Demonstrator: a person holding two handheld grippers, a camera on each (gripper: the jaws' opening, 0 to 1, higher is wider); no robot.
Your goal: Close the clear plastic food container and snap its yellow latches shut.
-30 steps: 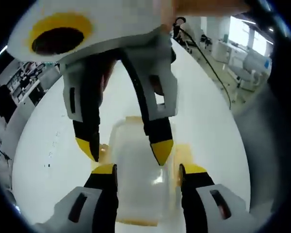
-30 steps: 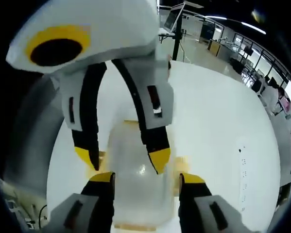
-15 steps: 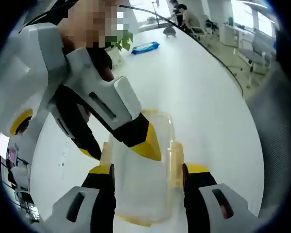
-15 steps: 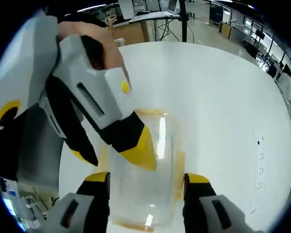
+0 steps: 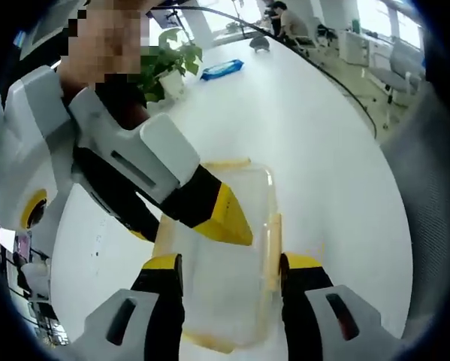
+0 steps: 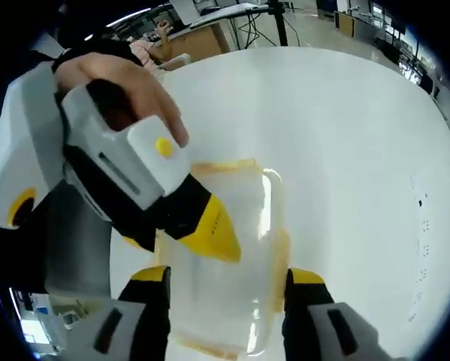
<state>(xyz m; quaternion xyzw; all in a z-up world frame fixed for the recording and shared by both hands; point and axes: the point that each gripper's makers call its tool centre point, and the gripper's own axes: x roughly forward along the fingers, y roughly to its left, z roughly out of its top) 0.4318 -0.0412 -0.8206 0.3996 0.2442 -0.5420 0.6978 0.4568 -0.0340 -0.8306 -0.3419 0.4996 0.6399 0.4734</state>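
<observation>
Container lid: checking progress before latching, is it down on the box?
Yes; the clear lid lies on the container. Whether the latches are snapped: cannot tell.

One container, two grippers

Right hand-held gripper: swung from hanging straight over the container to slanting in from the left hand-held gripper's left, yellow tip over the lid.
Left hand-held gripper: likewise tilted aside, entering from the right hand-held gripper's left.
Latch: the one by the left hand-held gripper's right jaw now raised edge-on.
</observation>
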